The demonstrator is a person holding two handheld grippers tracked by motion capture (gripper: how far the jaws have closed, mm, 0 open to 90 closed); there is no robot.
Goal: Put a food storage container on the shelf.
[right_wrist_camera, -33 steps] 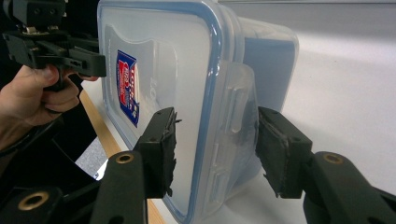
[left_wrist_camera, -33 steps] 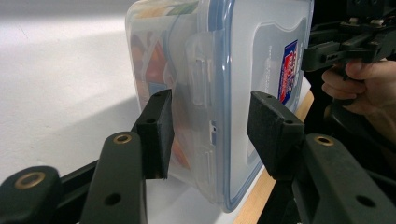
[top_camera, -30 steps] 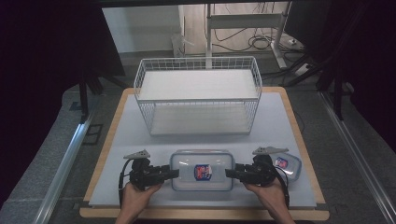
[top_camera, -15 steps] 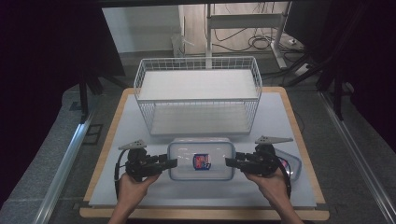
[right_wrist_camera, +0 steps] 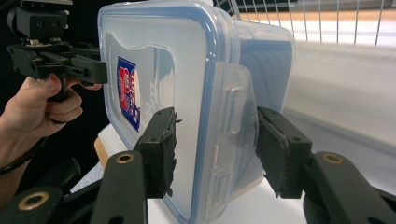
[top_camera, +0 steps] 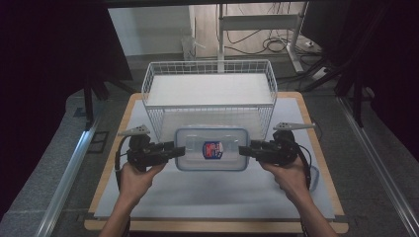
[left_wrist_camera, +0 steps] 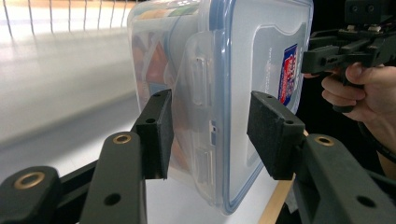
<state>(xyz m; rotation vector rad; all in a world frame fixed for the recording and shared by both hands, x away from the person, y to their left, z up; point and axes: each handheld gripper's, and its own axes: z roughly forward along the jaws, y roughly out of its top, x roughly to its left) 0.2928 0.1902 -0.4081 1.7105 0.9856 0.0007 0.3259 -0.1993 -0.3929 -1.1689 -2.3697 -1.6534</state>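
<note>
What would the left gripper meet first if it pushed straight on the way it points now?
The left gripper is clamped on the end of the lidded plastic container, so it would drive into that at once. Beyond it in line sits the right gripper, gripping the opposite end.

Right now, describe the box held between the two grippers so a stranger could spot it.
Start at the white wire basket on the table. Just in front of it is a clear rectangular plastic box with a blue-rimmed lid. Its red-and-blue label sets it apart.
</note>
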